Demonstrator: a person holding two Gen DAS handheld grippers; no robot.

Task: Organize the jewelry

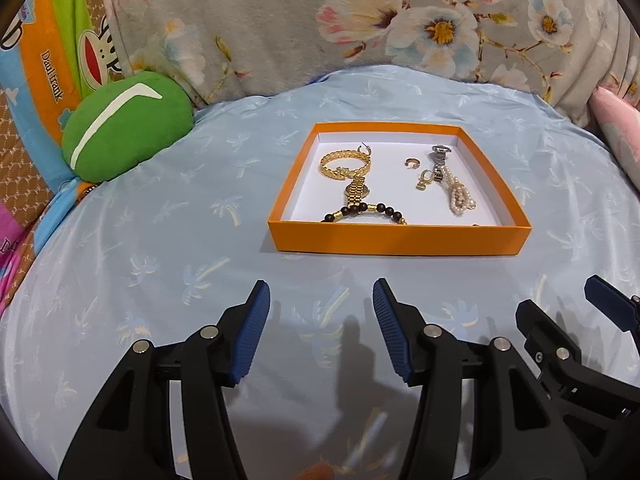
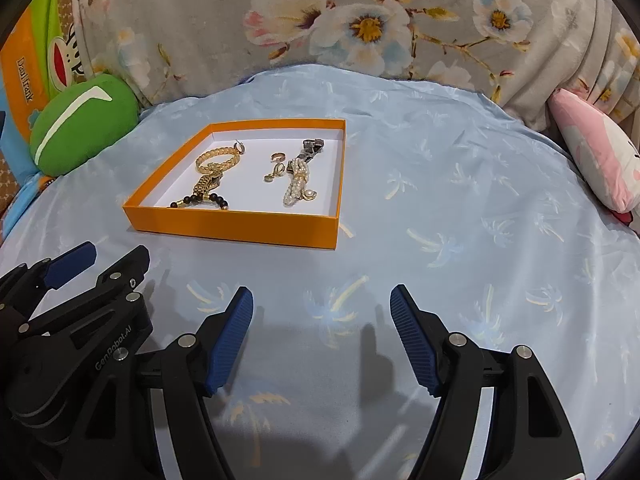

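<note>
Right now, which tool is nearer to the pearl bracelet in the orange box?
Probably the right tool, though it is close. The pearl bracelet lies ahead of it, slightly left; from the left tool it lies ahead and further right.

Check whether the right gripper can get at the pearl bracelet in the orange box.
Probably yes: the right gripper is open, the orange box has no lid, and only bare sheet lies between it and the pearl bracelet.

home bedroom | blue bedsheet (image 1: pixel 160 240) | floral bedding (image 1: pixel 280 20) | plush cushions (image 1: pixel 128 124)
</note>
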